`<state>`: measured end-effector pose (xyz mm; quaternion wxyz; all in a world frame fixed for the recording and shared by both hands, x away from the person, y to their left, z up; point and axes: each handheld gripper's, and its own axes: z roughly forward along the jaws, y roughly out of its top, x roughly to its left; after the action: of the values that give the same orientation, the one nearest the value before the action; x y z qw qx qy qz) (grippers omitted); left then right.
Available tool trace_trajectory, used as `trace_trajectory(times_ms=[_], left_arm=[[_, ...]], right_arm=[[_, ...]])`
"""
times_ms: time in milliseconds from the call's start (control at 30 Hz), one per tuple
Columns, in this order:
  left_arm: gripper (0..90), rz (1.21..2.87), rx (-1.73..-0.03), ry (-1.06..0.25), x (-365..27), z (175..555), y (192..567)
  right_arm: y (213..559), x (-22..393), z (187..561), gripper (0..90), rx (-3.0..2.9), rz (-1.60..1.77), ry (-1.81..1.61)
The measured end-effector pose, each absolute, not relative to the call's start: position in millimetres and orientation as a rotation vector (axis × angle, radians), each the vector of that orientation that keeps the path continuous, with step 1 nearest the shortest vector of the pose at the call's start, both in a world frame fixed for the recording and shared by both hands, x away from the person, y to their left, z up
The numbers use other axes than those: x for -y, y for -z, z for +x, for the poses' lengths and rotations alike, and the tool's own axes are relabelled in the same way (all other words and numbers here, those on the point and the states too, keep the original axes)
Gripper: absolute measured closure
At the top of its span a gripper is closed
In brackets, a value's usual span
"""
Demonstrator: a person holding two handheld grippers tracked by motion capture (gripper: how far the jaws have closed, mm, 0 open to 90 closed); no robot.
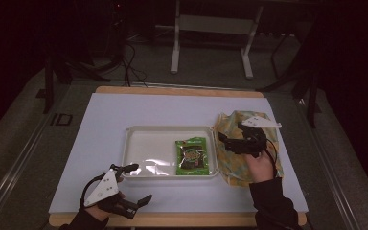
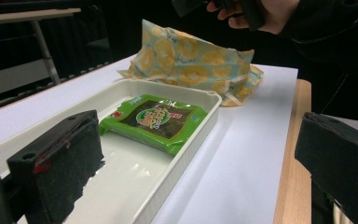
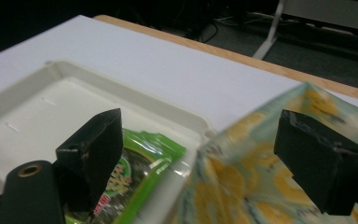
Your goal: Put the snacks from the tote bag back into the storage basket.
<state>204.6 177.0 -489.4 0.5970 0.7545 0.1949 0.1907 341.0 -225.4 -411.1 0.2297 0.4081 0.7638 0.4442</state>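
Your left gripper (image 1: 133, 184) sits at the lower left of the high view, near the bench's (image 1: 182, 91) front edge, with its jaws spread wide and nothing between them; one jaw reaches over the lower left corner of the tray (image 1: 136, 130), the other hangs over the white sheet (image 1: 110, 110). In the left gripper view the same jaws stand far apart at the bottom corners of the frame, the left one over the tray floor, the right one past the sheet's edge, over the wooden strip.

The tray lies at the centre of the sheet; a green packet (image 1: 191, 156) lies flat in its right part, close to the right wall.

Your right gripper (image 1: 227, 142) is right of centre in the high view, over the left edge of the yellow-patterned bag (image 1: 233, 120), which lies on the sheet right beside the tray's right wall. Its jaws are open; in the right gripper view, the left one hangs over the packet (image 3: 142, 161) and the right one over the bag's (image 3: 242, 186) cloth, with the bag's upper edge between them; you cannot tell whether either jaw touches it.
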Motion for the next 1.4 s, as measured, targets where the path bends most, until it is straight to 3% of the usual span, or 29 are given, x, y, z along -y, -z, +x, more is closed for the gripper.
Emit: trace_trajectory(times_ms=[1400], left_arm=[[1.1,1.752,-0.452,-0.440,-176,205,490]], right_arm=[[446,319,279,15.2,-1.912,1.207,-1.192]])
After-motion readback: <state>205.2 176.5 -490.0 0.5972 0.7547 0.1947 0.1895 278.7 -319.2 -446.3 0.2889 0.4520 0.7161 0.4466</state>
